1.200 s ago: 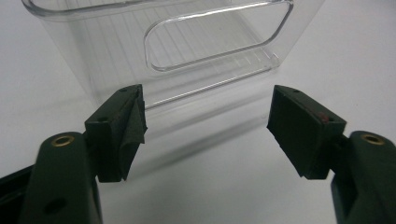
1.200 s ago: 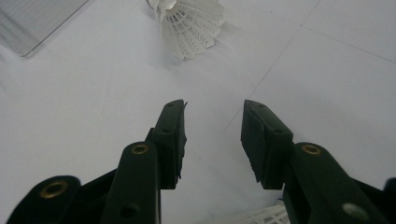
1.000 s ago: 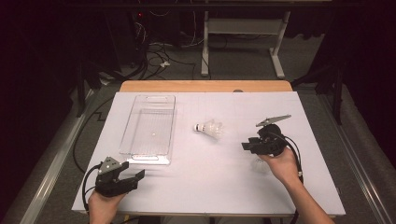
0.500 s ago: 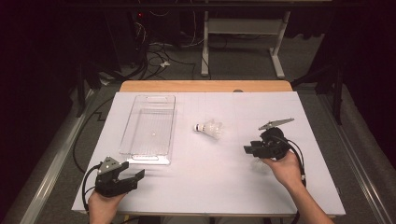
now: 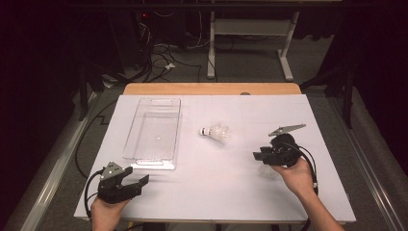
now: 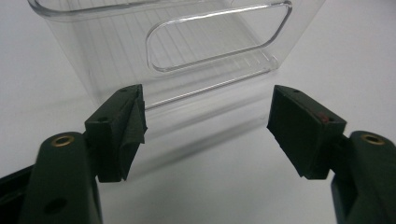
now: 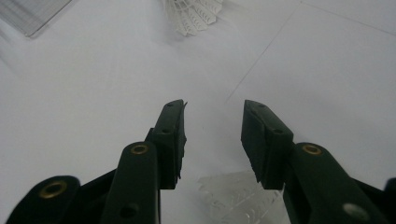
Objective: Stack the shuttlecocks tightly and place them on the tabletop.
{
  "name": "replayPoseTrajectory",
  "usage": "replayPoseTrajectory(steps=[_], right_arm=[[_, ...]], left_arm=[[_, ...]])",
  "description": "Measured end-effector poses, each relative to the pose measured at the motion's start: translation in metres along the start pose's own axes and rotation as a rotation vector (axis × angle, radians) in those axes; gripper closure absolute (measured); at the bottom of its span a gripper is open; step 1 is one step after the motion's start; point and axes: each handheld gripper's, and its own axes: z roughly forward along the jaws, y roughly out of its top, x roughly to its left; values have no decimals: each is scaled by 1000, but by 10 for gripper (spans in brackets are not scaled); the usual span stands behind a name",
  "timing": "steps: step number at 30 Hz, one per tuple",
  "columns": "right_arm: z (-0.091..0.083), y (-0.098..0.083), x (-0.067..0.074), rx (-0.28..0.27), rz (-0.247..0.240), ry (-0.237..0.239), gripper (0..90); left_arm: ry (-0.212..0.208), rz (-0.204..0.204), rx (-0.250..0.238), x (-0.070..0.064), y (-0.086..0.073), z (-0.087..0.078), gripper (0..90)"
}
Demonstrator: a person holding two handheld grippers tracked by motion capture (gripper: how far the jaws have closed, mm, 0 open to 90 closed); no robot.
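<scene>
A white shuttlecock (image 5: 216, 133) lies on its side in the middle of the white table, cork end to the left; it also sits at the top of the right gripper view (image 7: 194, 11). A second white feathered skirt (image 7: 236, 198) lies on the table under the base of my right gripper's jaws, not pinched. My right gripper (image 5: 258, 156) (image 7: 213, 109) points left toward the first shuttlecock, open with nothing between its pads. My left gripper (image 5: 143, 180) (image 6: 208, 98) rests at the near left, wide open, facing the handle end of a clear plastic tray (image 5: 136, 130) (image 6: 116, 46).
The white sheet (image 5: 216, 197) covers a wooden table whose far edge (image 5: 211, 89) shows beyond it. Behind the table the floor holds loose cables (image 5: 159, 57) and a grey desk frame (image 5: 248, 33). A dark rail (image 5: 53, 168) runs along the left side.
My right hand has drifted slightly right and toward the near edge. The left gripper, the tray and the shuttlecock have stayed put.
</scene>
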Motion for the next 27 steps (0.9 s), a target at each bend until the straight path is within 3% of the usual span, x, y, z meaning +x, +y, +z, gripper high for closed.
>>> replayPoseTrajectory(steps=[11,27], right_arm=[[-5,-2,3,5,-18,-9,603],[-6,-12,-3,29,1,-11,602]], left_arm=[[-2,-5,-6,0,0,-1,282],[-3,-5,-6,0,0,0,280]])
